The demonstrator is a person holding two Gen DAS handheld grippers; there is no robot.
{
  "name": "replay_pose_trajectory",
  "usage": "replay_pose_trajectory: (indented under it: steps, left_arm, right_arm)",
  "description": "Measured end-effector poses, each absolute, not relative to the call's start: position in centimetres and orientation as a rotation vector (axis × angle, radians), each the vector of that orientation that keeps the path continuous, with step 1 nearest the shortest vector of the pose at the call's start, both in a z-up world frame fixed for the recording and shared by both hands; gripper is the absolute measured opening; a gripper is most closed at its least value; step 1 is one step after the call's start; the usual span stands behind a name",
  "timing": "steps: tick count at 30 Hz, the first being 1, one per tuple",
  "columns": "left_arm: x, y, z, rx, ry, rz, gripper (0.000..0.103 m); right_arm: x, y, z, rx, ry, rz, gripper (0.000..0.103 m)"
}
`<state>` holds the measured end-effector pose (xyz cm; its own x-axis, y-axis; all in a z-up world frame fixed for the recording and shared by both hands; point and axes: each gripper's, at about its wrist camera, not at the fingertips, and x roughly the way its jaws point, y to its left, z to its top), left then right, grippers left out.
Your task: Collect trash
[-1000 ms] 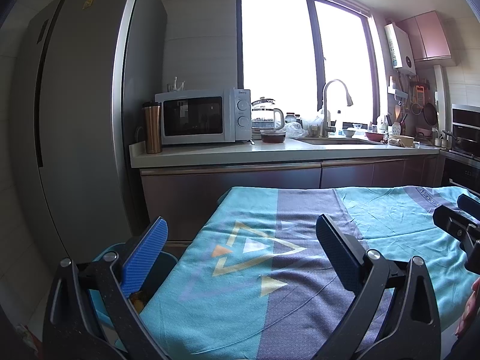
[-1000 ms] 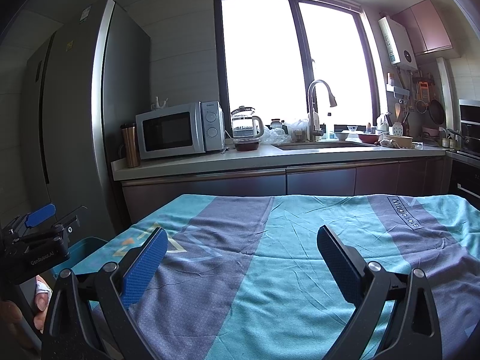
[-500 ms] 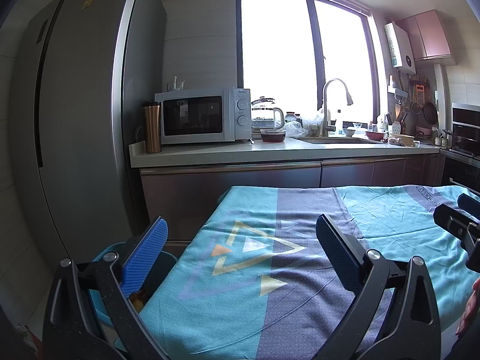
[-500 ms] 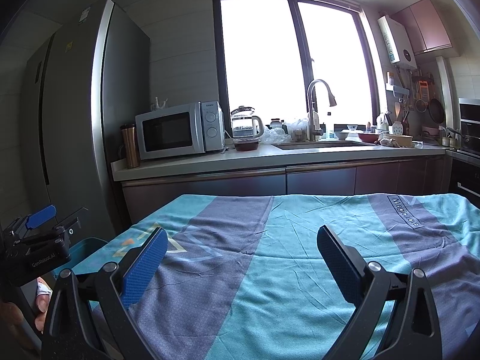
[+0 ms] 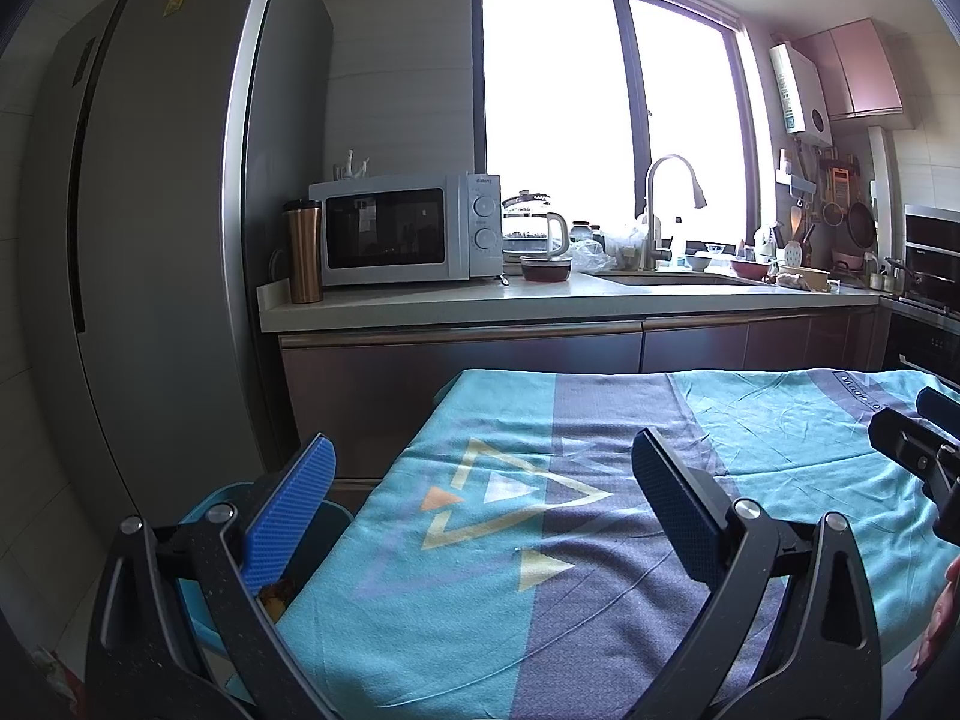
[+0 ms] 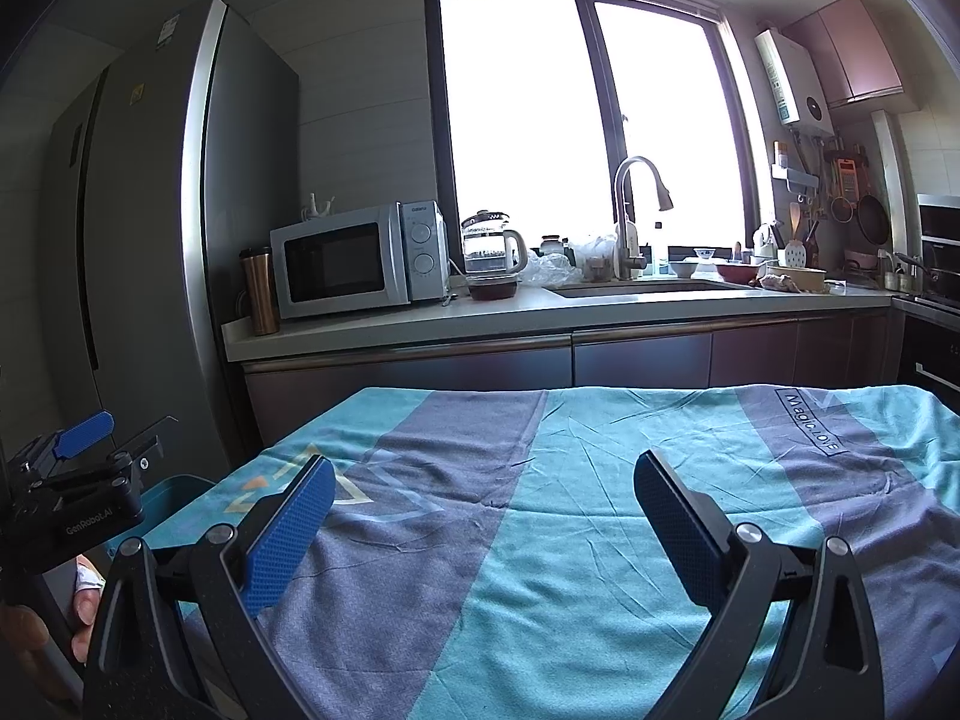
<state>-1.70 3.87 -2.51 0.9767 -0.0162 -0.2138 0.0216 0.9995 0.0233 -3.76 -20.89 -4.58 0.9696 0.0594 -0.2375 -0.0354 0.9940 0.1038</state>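
While the left gripper [image 5: 480, 504] hung over the near left part of the table, its blue pads [image 5: 294, 510] stood wide apart with nothing between them. Below lay the teal and grey cloth [image 5: 540, 540], bare of trash, with its triangle print between the fingers. Just off the table's left edge sat a blue bin [image 5: 210, 504], and something brown, too dim to name, showed inside it behind the left finger. Behind ran the counter [image 5: 540, 300] with a microwave [image 5: 408, 228], beside the fridge [image 5: 150, 210]. At the right edge the right gripper [image 5: 918, 444] poked in. From the right wrist view, the right gripper [image 6: 480, 528] also hung over the cloth [image 6: 570, 510], jaws wide apart and empty. At far left the left gripper [image 6: 84, 480] appeared, held by a hand [image 6: 36, 636], with the bin [image 6: 180, 492] beside it.
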Motion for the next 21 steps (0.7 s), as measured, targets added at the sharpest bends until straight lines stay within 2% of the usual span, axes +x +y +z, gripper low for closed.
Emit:
replay_pose_trajectory:
  steps: [15, 21]
  left_arm:
    - [-1.5, 3.2, -3.0, 0.044, 0.219, -0.019, 0.097]
    - [0.0, 2.8, -3.3, 0.033, 0.287, -0.058, 0.097]
  right_arm:
    - [-3.7, -21.1, -4.8, 0.109, 0.246, 0.047, 0.096]
    - [-3.4, -21.7, -5.0, 0.115, 0.256, 0.040, 0.096]
